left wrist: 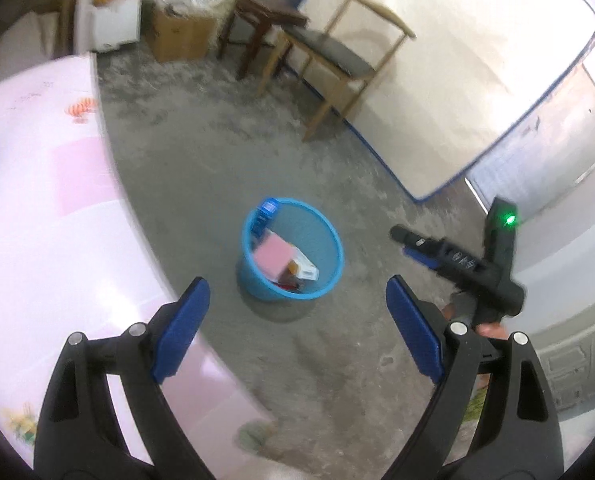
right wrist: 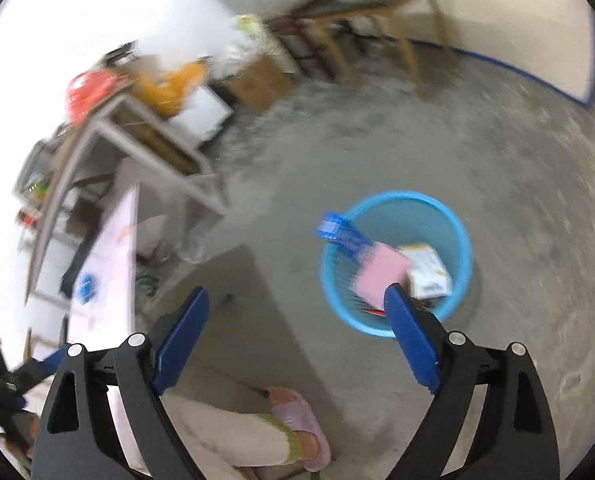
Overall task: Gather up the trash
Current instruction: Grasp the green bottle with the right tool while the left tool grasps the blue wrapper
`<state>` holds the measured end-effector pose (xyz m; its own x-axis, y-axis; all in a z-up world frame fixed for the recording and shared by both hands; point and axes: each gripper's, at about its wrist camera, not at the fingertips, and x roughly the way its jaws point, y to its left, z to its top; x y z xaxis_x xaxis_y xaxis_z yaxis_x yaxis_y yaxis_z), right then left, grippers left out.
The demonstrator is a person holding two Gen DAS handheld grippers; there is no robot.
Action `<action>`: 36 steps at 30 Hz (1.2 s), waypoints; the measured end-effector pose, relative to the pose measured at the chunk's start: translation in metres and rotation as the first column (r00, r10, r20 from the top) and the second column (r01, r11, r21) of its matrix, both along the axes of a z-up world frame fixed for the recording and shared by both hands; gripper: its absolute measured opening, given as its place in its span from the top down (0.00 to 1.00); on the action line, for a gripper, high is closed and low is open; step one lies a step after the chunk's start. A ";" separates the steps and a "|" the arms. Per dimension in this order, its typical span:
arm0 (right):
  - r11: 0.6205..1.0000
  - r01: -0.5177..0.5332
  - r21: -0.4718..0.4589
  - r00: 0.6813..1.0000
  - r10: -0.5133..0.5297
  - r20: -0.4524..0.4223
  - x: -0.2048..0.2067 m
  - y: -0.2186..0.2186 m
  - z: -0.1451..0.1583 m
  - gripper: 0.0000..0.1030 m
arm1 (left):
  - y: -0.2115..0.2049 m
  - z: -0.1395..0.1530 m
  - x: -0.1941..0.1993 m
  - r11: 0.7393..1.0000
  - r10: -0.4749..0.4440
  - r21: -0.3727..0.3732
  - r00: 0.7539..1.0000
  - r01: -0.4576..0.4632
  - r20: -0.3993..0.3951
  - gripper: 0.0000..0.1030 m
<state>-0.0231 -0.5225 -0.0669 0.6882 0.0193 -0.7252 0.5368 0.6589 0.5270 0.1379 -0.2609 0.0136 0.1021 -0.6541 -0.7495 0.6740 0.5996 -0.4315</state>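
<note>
A blue mesh waste basket (left wrist: 325, 240) stands on the grey concrete floor; it also shows in the right wrist view (right wrist: 429, 216). It holds a pink box (left wrist: 271, 256), a blue packet (left wrist: 266, 212) leaning on its rim and a white carton (left wrist: 307, 270). My left gripper (left wrist: 297, 320) is open and empty, above the floor in front of the basket, beside the table edge. My right gripper (right wrist: 297, 328) is open and empty, above the basket's near left side; it also shows in the left wrist view (left wrist: 413, 242). A blue item (right wrist: 85, 286) lies on the pink table (right wrist: 113, 248).
The pink table (left wrist: 37, 240) fills the left of the left wrist view. A wooden chair (left wrist: 337, 56), a dark stool (left wrist: 261, 20) and a cardboard box (left wrist: 179, 36) stand at the back. A mattress (left wrist: 457, 60) leans on the wall. The person's slippered foot (right wrist: 297, 428) is near.
</note>
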 end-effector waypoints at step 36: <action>0.293 -0.924 0.245 0.256 0.952 -0.170 0.295 0.631 0.015 0.17 | 0.401 -0.053 -0.106 0.763 0.607 0.201 0.788 -0.615 0.106 0.17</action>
<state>0.2717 0.1084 -0.0523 -0.0464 0.5921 -0.8045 -0.3223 0.7534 0.5731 0.0323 0.1397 -0.0390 0.4514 -0.2694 -0.8507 0.1441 0.9628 -0.2284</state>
